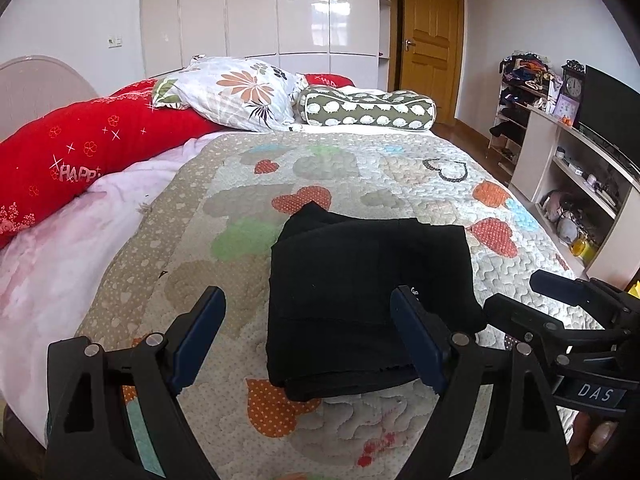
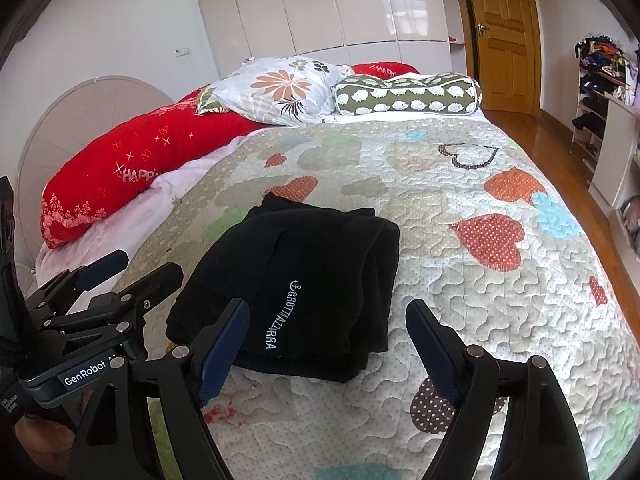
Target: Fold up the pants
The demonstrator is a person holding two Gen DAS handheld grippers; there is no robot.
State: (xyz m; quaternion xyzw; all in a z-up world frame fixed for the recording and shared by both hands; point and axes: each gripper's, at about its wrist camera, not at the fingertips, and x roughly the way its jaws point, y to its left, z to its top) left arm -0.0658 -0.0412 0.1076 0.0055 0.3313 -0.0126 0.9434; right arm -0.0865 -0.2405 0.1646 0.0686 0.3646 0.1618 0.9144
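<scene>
Left to right across the near end of the bed: the left tongs [image 1: 308, 336] are hovering wide open and gripping nothing, their right finger lying over the near right part of the black pants [image 1: 360, 292]; whether it is touching the cloth cannot be told. The pants are lying as a compact folded bundle on the heart-patterned quilt [image 1: 420, 184], near the foot of the bed, white lettering facing up in the right wrist view. The right tongs [image 2: 328, 344] are likewise standing wide open and empty, framing the bundle's near right corner. The folding is judged to be essentially finished; what is remaining is tidying. To do this well, both tongs should be lowering onto the near edge together, pinching every layer rather than the top one alone, and pressing the slightly bulging far left corner flat so the stack is not springing apart. Far behind, a red bolster [image 1: 80, 152], floral pillow [image 1: 236, 92] and patterned cushion [image 1: 368, 110] are lying well apart from the work.
</scene>
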